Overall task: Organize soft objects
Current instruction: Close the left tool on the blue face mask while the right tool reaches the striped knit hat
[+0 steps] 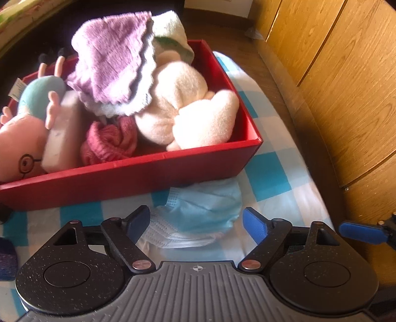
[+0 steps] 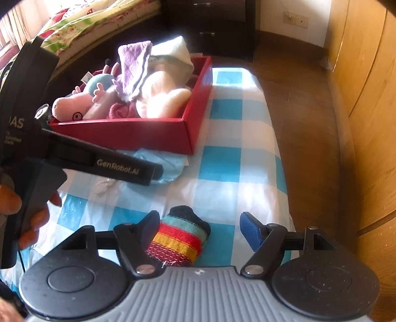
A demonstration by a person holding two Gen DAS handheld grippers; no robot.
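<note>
checkered cloth (image 1: 267, 171), red box (image 1: 153, 171) (heaped plush toys (image 1: 188, 116))

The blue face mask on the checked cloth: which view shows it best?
The left wrist view. The blue face mask lies crumpled just in front of the red box, nearly all visible. In the right wrist view the left hand-held gripper covers much of the mask, leaving only an edge.

- A home bedroom; a bed with floral quilt (image 2: 81, 22) lies at ten o'clock
- Wooden wardrobe doors (image 2: 366, 99) stand at three o'clock; a dark nightstand (image 2: 210, 27) at twelve; plush toys (image 2: 74, 104) in a red box (image 2: 138, 133)
</note>
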